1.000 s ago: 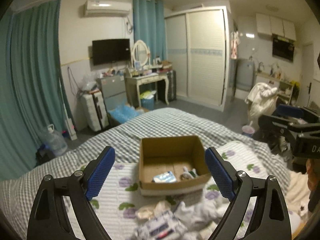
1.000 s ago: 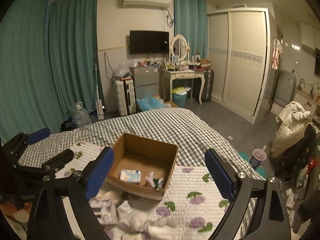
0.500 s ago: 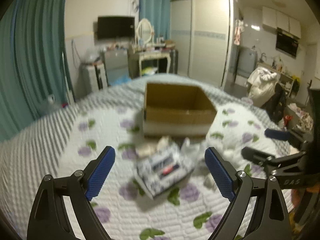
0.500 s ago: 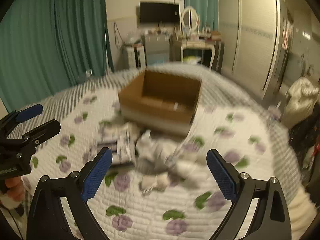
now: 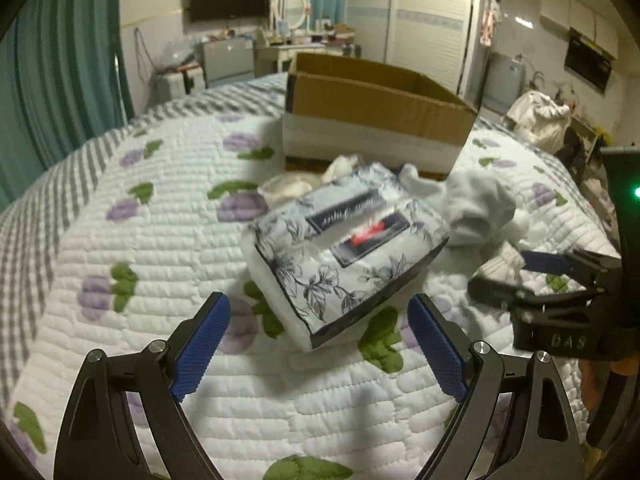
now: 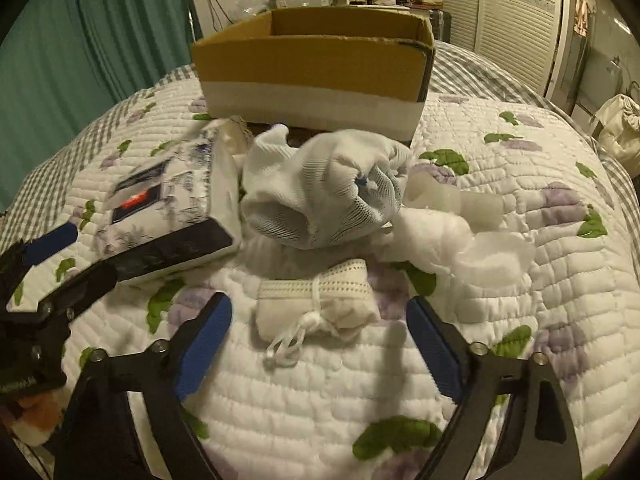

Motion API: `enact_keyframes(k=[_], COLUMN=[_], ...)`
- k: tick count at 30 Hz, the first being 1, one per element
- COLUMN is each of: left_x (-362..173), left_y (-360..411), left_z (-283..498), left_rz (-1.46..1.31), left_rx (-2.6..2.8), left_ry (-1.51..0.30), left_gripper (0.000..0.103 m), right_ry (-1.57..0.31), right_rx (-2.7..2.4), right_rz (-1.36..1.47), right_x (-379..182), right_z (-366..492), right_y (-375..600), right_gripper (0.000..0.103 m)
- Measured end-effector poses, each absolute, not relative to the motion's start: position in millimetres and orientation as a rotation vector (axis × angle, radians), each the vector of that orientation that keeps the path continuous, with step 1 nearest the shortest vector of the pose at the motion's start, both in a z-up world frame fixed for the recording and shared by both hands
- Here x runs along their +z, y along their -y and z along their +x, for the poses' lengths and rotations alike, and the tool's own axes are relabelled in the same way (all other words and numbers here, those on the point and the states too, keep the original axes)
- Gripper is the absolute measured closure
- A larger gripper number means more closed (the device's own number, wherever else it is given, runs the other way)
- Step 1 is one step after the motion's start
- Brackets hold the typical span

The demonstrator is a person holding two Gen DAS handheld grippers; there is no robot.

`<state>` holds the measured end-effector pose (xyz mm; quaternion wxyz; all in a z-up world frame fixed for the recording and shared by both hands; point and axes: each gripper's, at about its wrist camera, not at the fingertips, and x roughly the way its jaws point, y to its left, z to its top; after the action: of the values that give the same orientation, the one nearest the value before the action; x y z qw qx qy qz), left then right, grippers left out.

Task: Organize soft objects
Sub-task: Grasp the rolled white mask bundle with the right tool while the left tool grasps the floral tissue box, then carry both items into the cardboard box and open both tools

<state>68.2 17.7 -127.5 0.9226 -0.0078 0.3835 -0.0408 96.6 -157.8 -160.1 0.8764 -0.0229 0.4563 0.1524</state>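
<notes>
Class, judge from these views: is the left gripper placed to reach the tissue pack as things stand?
Probably yes. The left gripper is open, with the tissue pack lying straight ahead between its fingers on the quilt, with nothing between them.

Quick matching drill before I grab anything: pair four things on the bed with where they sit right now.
Things:
1. tissue pack
2. face mask
3. cardboard box
4. white sock bundle

Places:
A. farthest back on the quilt
B. between the right gripper fingers
C. ahead of the left gripper
D. between mask and box

Pairs: 1-C, 2-B, 3-A, 4-D
</notes>
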Motion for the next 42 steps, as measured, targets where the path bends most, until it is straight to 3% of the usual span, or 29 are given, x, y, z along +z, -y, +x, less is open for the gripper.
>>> enact_keyframes(k=[3,5,10,11,15,19,23,35,42], left_x=[-134.1,-136.4,-140.3,-142.4,-144.9,-140.8,-131.1,-72.4,-37.0], left_y=[-15.9,-15.6,-16.4,-16.2,-14.3,-15.9,-15.9,-10.8,-4.3], left_z=[74.6,79.5,92.7,94.9,93.6,88.1,76.1,33.0,33.9], left_rz=[-0.013,-0.016,-0.037,-0.038,-0.021,-0.027,-0.039,-0.035,-0.022], left_rx=[-0.089,-0.087,-0.113,-0.122,-0.127,-0.140,-0.148,-0.147,-0.152], left_ry=[-0.801,-0.801,-0.794,-0.797,-0.787,-0.775,-0.753,-0.662,-0.662], left_gripper=[0.012,0.012,0.013,0.019,0.028,0.048,0.057,0.068,0.070], right_ry=[-0.958,-0.951,-0.935,-0.935,-0.931,-0.922,-0.910,-0.818,-0.742], right_rx=[0.330,0.330,0.334,0.335,0.337,0.341,0.350,0.394,0.401], right_rz=[-0.027,-0.024,-0.014,-0.013,-0.010,-0.015,-0.025,-0.027,-0.038], right_x=[-163.1,-162.7,-158.5,-158.1,-156.2,-153.2,-148.5,-98.4,-54.1], right_z=[100.0,99.0,95.8,95.9,94.7,91.4,84.8,46.3,35.3], right_y=[160.3,161.5,162.1,161.4,160.6,158.4,156.4,160.4,169.2], right_gripper=[0.041,0.045,0.045,0.045,0.045,0.045,0.046,0.046,0.046])
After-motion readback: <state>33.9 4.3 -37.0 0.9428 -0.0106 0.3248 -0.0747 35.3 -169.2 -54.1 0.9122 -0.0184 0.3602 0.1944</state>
